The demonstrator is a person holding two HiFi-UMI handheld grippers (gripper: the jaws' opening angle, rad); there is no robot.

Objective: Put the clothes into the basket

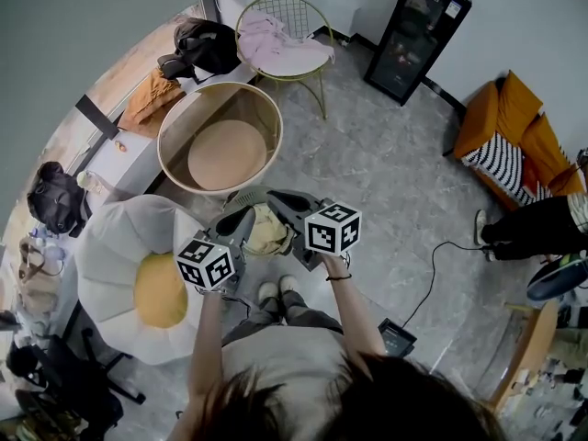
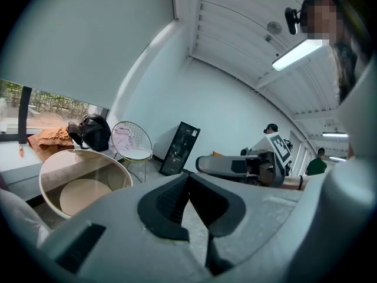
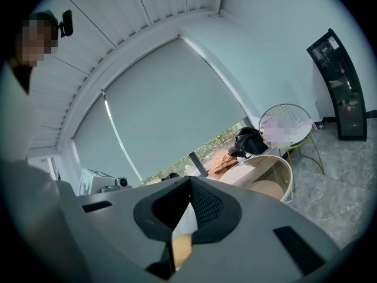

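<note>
Both of your grippers sit side by side in front of you, above the floor. Your left gripper (image 1: 237, 217) (image 2: 188, 177) has its jaws pressed together with nothing between them. Your right gripper (image 1: 275, 197) (image 3: 188, 180) is also closed, and pale fabric shows in the slit behind its tips. This looks like the pale yellow garment (image 1: 266, 234) (image 3: 181, 232) bunched between the two tools. The round basket (image 1: 184, 118) stands just ahead of you, holding no clothes, beside a flower-shaped cushion (image 1: 110, 246).

Round tan basket (image 1: 179, 118) stands upright, open-topped, empty. Pale yellow garment (image 1: 267, 232), bunched, sits just short of its near rim.
</note>
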